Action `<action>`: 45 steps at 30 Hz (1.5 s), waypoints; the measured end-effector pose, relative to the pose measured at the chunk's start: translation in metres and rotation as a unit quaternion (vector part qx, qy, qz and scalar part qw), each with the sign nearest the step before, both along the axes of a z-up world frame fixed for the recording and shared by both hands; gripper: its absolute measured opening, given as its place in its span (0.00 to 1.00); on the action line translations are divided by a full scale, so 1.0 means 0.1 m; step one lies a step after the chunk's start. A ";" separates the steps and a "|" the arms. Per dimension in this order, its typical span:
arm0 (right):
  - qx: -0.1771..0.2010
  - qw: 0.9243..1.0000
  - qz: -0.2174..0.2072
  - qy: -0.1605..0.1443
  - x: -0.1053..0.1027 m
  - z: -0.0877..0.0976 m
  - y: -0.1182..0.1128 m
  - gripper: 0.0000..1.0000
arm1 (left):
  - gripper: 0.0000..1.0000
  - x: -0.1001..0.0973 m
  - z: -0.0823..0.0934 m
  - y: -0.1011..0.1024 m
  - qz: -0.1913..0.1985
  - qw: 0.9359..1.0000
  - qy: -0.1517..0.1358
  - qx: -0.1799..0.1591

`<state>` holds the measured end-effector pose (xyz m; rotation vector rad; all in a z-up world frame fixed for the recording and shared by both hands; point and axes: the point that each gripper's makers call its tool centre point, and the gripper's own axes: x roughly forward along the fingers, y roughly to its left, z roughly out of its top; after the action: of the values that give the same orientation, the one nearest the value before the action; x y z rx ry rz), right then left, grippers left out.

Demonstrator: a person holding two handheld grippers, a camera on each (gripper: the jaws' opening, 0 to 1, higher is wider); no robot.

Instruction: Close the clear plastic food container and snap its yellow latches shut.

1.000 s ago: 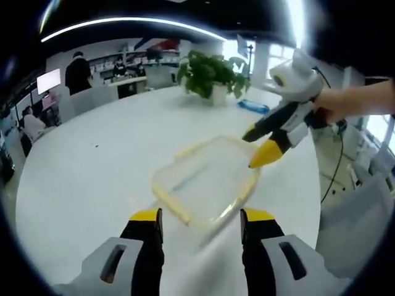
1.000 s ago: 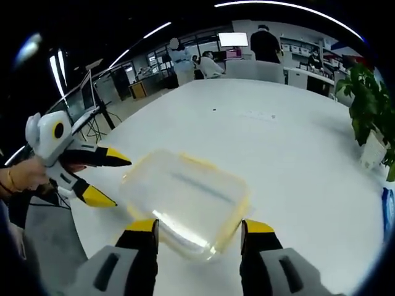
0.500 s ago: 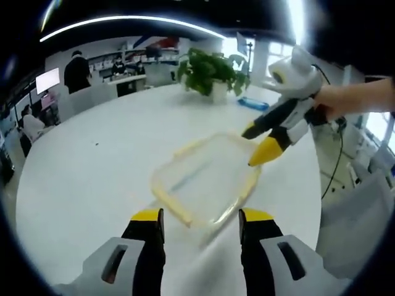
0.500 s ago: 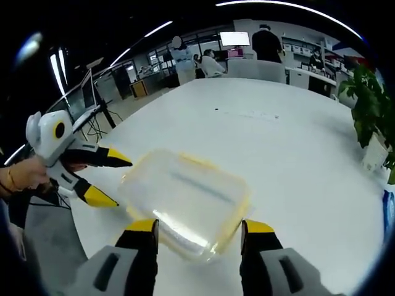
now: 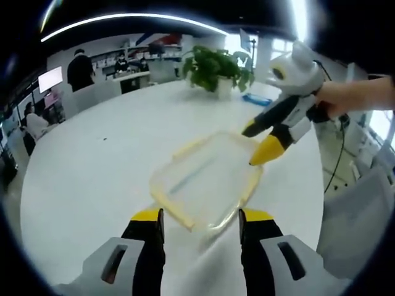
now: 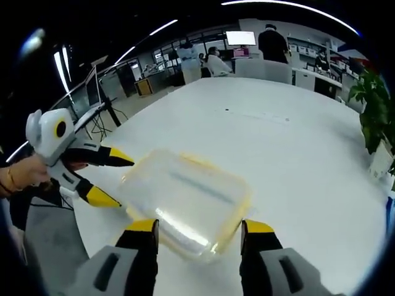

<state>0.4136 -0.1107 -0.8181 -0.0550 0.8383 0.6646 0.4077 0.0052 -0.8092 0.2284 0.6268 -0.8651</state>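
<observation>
Little has moved since a second ago: the container (image 5: 207, 180) is lying in the same spot on the white table (image 5: 92, 166), and both cameras have only drifted slightly, so the plant (image 5: 217, 65) is sitting a bit higher in the left gripper view. The left gripper (image 5: 200, 216) is hovering with its jaws spread apart and grasping nothing, the near edge of the container lying between and just beyond its yellow tips. The right gripper (image 6: 200, 227) is likewise standing released, jaws wide, with the container's near edge just ahead of them. In the left gripper view the right gripper (image 5: 262, 142) is reaching in from the right, its tips just beside the container's far corner; whether they are touching is unclear. In the right gripper view the left gripper (image 6: 108, 179) is coming in from the left, its tips just beside the container's left end. The container is blurred, so the yellow latches are hard to make out. A blue object (image 5: 255, 99) is lying near the plant, and people are standing at desks (image 6: 271, 68) far behind.
</observation>
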 end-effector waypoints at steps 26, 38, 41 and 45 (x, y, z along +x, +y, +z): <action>-0.004 1.000 0.024 0.003 0.00 0.00 0.43 0.54 | 0.49 -0.03 -0.02 0.37 0.021 0.999 -0.003 0.026; -0.010 1.000 0.019 0.004 0.01 0.00 0.48 0.54 | 0.48 -0.03 -0.07 0.42 0.023 0.999 -0.003 0.037; -0.010 1.000 0.019 0.005 0.01 0.00 0.48 0.54 | 0.48 -0.01 -0.09 0.42 0.030 0.999 0.001 0.032; -0.007 1.000 0.016 0.004 0.01 0.00 0.48 0.54 | 0.48 0.00 -0.11 0.42 0.029 0.999 0.002 0.034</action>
<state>0.4145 -0.0623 -0.8182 -0.0787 0.8521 0.6904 0.4081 0.0473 -0.8200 0.2683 0.6639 -0.7885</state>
